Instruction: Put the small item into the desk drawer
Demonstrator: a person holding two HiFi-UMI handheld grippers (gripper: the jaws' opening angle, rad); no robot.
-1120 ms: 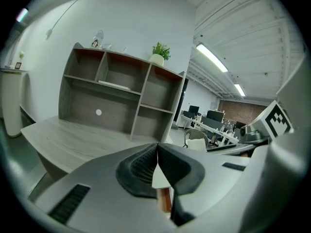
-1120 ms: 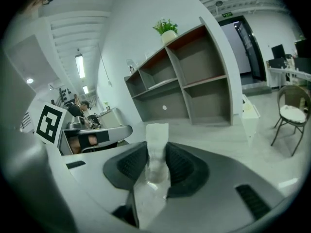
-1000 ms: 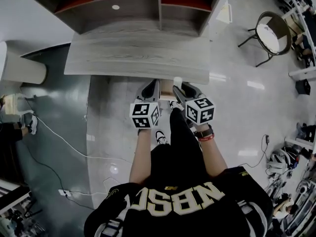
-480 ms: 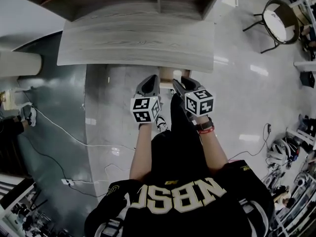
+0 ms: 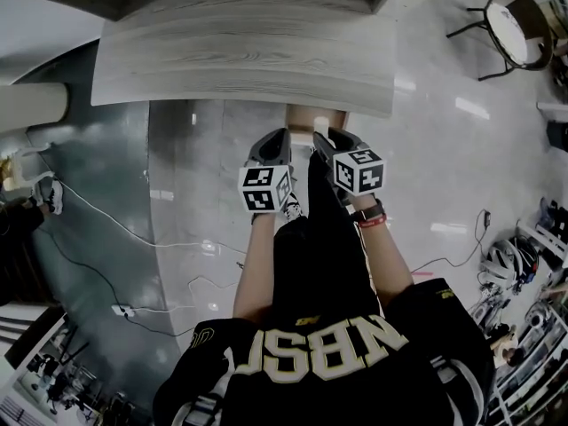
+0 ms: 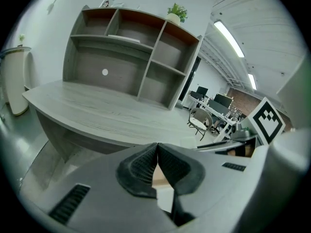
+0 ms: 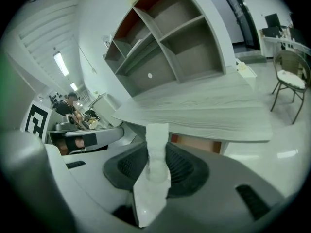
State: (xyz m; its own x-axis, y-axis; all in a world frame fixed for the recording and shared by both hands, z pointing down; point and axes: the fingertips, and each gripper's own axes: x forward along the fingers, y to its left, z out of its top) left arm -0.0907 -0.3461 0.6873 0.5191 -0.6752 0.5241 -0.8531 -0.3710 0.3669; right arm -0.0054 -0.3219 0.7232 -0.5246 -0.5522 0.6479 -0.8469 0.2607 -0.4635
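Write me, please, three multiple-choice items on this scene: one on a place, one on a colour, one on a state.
1. The potted plant stands: A on the shelf unit's top; B on the floor; C on the desk top.
2. The packet in the right claw is: A red; B white; C black.
3. The left claw is: A wide open; B shut on a packet; C shut, empty.
A, it tops the shelf unit; B, it looks white; C, its jaws meet with nothing between.
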